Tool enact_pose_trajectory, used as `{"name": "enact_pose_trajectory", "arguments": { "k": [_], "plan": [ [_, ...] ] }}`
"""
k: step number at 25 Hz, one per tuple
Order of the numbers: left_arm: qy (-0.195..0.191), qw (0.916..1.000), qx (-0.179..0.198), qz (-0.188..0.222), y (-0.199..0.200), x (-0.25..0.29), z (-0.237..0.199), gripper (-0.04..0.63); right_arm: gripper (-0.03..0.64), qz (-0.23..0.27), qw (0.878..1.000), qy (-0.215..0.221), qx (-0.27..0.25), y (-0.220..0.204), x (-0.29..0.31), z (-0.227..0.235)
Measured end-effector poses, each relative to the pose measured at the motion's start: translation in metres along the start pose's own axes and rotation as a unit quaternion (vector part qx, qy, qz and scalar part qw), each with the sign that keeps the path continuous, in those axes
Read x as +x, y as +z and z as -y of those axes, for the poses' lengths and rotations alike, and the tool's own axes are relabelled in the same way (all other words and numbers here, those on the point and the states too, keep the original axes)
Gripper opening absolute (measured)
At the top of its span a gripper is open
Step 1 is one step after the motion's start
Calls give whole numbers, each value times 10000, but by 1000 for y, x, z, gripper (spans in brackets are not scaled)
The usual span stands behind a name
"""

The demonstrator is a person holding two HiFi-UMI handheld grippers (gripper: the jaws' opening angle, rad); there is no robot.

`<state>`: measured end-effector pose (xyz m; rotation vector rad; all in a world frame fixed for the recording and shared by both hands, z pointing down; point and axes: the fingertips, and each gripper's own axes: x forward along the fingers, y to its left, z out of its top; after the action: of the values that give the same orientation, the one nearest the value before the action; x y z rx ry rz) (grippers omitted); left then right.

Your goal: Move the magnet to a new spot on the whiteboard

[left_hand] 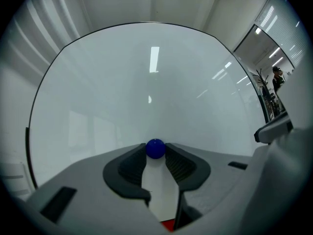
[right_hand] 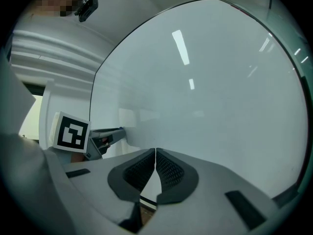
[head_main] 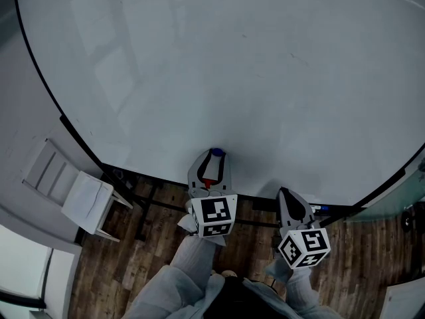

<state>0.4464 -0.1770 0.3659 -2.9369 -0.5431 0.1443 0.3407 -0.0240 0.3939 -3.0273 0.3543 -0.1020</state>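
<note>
A small round blue magnet (left_hand: 155, 148) sits low on the big whiteboard (left_hand: 146, 82). My left gripper (left_hand: 155, 151) has its two dark fingertips pressed against the magnet's sides. In the head view the magnet (head_main: 217, 153) shows as a blue spot at the tip of the left gripper (head_main: 215, 159), close to the lower edge of the whiteboard (head_main: 232, 65). My right gripper (right_hand: 155, 152) hangs to the right, away from the board face, with its fingertips meeting and nothing between them. The head view shows it (head_main: 285, 195) below the board's bottom edge.
A white chair-like stand (head_main: 83, 201) is at the left, over the wooden floor (head_main: 133, 264). The board's dark lower rail (head_main: 159, 205) runs under both grippers. In the right gripper view the left gripper's marker cube (right_hand: 71, 132) shows. A person (left_hand: 277, 77) stands far off at the right.
</note>
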Motion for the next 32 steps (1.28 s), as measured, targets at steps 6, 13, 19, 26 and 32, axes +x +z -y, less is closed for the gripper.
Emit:
{"name": "enact_pose_trajectory", "arguments": {
  "k": [6,13,19,26,32],
  "plan": [
    [-85,9999,-33,-47,-1,0,0,124,31,-23,10000,-38,17,-3,-6,-1],
    [-262,9996,-17,112,7,-16,-1,124,31,4,10000,-80,11,-1,-11,-1],
    [-327,9993,-140,-153,-14,-43,-9,124,31,-72,9999,-103,18,-9,-15,-6],
    [-382,9980,-234,-449,-42,-75,-20,124,31,-281,9994,-149,125,-32,-22,-15],
    [-542,9957,-415,-632,-59,-96,-22,124,31,-378,9989,-214,167,-41,-28,-22]
  ]
}}
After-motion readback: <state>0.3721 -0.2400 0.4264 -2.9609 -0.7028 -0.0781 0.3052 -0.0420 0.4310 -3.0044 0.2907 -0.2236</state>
